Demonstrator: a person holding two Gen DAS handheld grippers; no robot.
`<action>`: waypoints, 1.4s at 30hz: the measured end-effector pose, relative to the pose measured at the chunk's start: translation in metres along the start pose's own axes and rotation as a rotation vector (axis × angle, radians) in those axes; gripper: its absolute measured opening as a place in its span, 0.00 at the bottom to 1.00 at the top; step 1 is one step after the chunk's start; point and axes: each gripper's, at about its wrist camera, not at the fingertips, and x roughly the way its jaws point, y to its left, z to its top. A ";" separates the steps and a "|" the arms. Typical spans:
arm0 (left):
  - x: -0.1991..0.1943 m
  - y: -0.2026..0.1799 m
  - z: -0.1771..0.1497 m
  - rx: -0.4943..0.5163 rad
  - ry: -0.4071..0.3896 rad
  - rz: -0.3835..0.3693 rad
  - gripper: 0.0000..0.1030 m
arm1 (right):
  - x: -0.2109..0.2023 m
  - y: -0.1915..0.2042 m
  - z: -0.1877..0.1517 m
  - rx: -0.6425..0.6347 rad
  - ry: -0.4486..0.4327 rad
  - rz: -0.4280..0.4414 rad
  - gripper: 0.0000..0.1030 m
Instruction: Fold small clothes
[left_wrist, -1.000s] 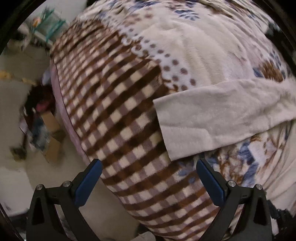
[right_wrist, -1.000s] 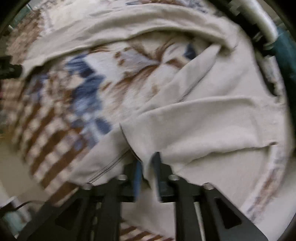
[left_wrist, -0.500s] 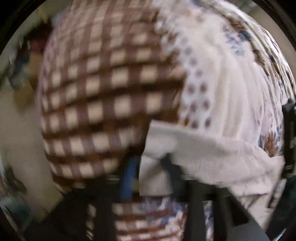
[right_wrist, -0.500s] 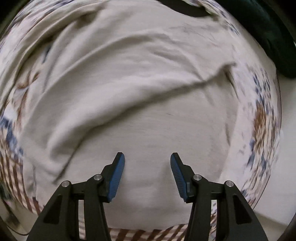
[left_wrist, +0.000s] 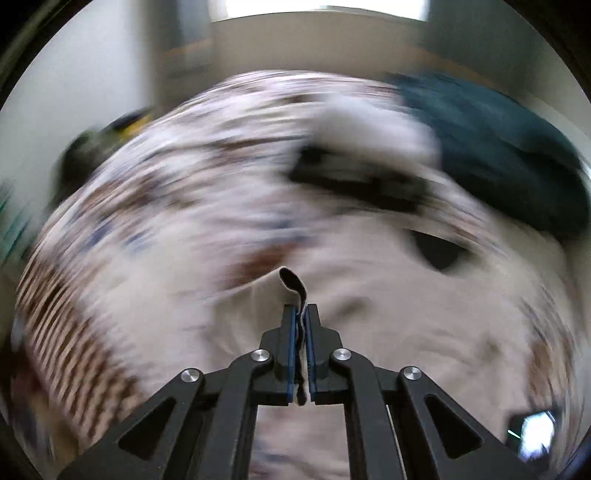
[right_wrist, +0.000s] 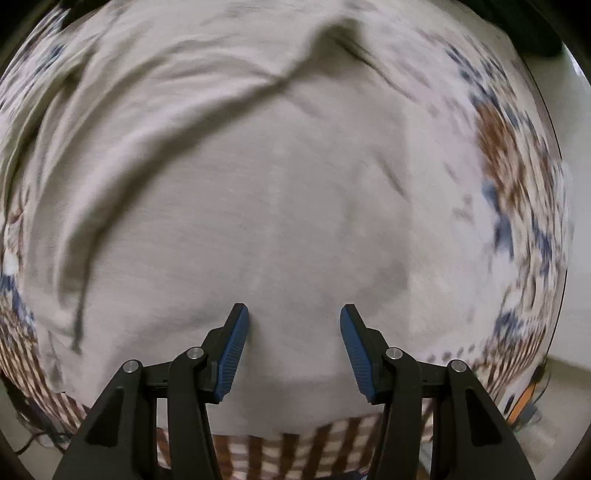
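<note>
A cream garment (right_wrist: 280, 177) lies spread on a patterned blanket (right_wrist: 517, 177). It also shows in the left wrist view (left_wrist: 388, 314), blurred by motion. My left gripper (left_wrist: 302, 314) is shut on a fold of the garment's edge, and a small loop of cloth stands up just past the fingertips. My right gripper (right_wrist: 293, 317) is open and empty, its blue pads just above the garment's flat middle. Wrinkles run across the garment's far left part.
The blanket (left_wrist: 92, 332) has a brown check border and blue and brown flowers. A dark teal cloth (left_wrist: 498, 147) lies at its far right. A black object (left_wrist: 354, 181) lies beyond the garment. Pale floor (right_wrist: 569, 332) shows past the bed's right edge.
My left gripper has closed on the garment's edge and swung it up and over the garment. My right gripper let go of the cloth and has opened wider.
</note>
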 end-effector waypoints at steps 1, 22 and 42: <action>-0.001 -0.032 -0.006 0.067 0.005 -0.055 0.03 | 0.002 -0.014 -0.003 0.032 0.013 0.007 0.52; 0.003 -0.134 -0.136 0.342 0.405 -0.225 0.84 | -0.014 -0.226 -0.013 0.310 -0.006 0.382 0.52; 0.097 -0.005 -0.101 0.054 0.427 0.126 0.86 | -0.041 -0.174 -0.002 0.398 -0.081 0.254 0.02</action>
